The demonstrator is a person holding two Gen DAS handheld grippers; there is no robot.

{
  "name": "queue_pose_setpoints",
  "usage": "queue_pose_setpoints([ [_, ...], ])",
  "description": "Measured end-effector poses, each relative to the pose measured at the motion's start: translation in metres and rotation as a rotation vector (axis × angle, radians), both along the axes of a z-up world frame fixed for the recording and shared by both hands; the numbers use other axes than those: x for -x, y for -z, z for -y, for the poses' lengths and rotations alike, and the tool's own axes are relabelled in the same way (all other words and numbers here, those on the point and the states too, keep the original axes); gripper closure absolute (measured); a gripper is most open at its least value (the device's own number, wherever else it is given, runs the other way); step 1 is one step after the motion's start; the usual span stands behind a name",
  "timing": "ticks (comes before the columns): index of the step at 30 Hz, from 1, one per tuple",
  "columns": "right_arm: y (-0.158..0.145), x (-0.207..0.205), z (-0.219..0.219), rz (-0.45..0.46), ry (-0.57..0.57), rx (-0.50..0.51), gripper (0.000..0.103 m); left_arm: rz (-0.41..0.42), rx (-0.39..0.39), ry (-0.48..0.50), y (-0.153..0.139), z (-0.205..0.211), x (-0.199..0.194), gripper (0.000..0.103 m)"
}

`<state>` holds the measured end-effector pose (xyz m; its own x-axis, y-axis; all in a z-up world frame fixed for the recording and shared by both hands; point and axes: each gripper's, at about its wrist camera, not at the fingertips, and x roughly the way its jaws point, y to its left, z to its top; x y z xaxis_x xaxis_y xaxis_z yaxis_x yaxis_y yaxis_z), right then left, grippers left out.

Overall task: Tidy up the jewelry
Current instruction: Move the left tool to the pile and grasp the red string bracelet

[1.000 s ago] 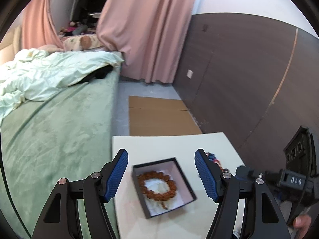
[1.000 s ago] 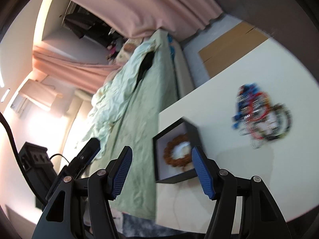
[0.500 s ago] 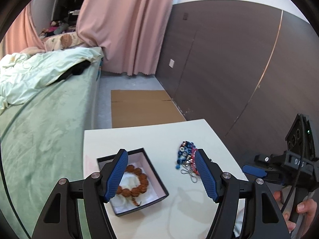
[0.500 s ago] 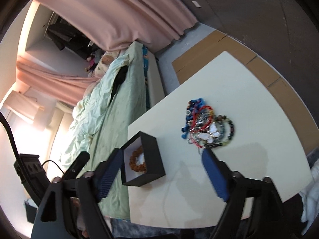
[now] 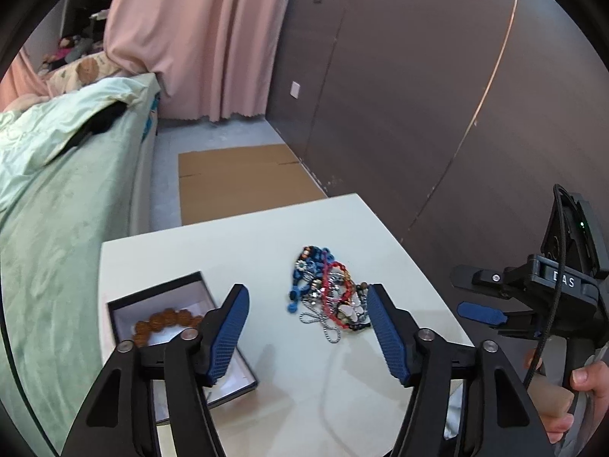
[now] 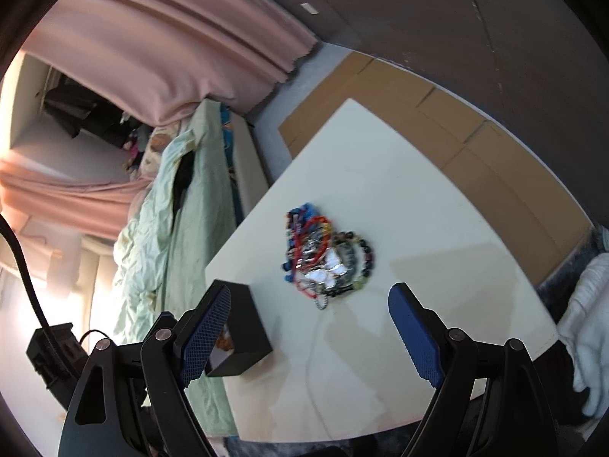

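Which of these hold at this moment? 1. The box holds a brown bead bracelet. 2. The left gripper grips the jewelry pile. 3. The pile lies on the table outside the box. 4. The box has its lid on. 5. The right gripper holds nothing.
1. True: a brown bead bracelet lies in the box.
2. False: the left gripper is open and empty, short of the pile.
3. True: it lies on the table, apart from the box.
4. False: it is open.
5. True: the right gripper is open and empty.
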<state>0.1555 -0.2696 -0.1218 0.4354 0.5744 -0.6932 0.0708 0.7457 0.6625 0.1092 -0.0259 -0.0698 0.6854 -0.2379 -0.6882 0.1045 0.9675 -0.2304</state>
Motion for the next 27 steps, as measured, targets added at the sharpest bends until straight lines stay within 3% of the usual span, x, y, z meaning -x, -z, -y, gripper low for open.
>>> queue_pose_setpoints([
  [2, 0.005, -0.003, 0.003, -0.017, 0.011, -0.01, 0.022, -0.02, -0.004, 0.011, 0.006, 0.006, -0.007, 0.045],
  [7, 0.021, -0.013, 0.007, -0.075, 0.013, -0.032, 0.049, -0.073, 0.005, 0.043, 0.02, 0.021, -0.022, 0.065],
  [10, 0.024, -0.019, 0.01, -0.085, 0.019, -0.027, 0.058, -0.096, 0.006, 0.058, 0.028, 0.03, -0.032, 0.07],
  [20, 0.031, -0.039, 0.022, -0.098, 0.049, -0.043, 0.058, -0.171, -0.029, 0.071, 0.056, 0.049, -0.064, 0.077],
  [27, 0.033, -0.043, 0.02, -0.103, 0.037, -0.057, 0.059, -0.205, -0.109, 0.063, 0.078, 0.06, -0.078, 0.077],
])
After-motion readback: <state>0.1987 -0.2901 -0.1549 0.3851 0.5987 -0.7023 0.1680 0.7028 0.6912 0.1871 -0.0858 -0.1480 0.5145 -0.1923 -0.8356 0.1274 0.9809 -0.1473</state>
